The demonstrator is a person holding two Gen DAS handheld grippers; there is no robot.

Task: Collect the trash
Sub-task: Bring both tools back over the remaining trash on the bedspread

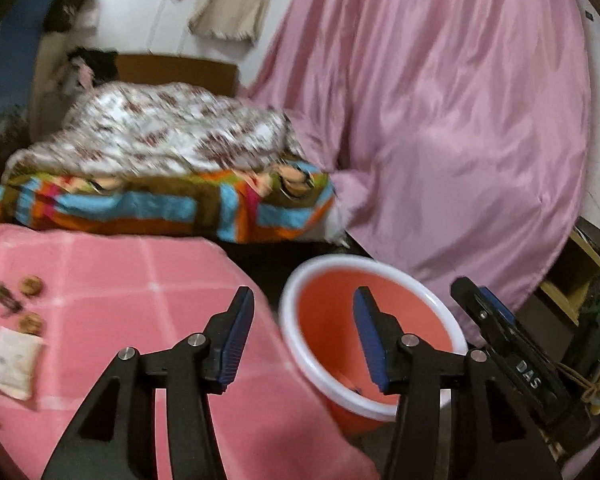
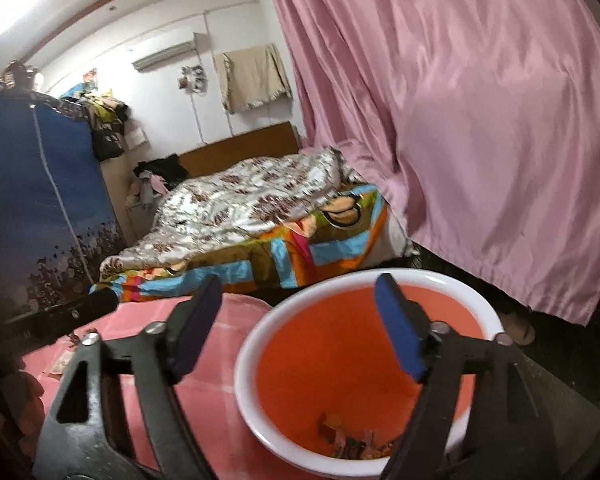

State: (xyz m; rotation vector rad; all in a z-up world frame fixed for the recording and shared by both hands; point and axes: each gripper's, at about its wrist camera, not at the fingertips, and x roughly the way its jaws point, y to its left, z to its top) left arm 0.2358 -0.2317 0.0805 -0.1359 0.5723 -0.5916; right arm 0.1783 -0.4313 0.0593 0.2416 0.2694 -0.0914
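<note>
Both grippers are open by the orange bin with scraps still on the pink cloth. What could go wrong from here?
1. The orange bin stands right against the pink cloth edge; a low sweep back by the left gripper or right gripper could knock its white rim.
2. The white packet, dark wrapper and two round brown pieces lie close together, so one grab may scatter the rest.

Pink curtain (image 2: 480, 120) hangs beside a bed (image 2: 260, 216) against white walls (image 2: 160, 32)
</note>
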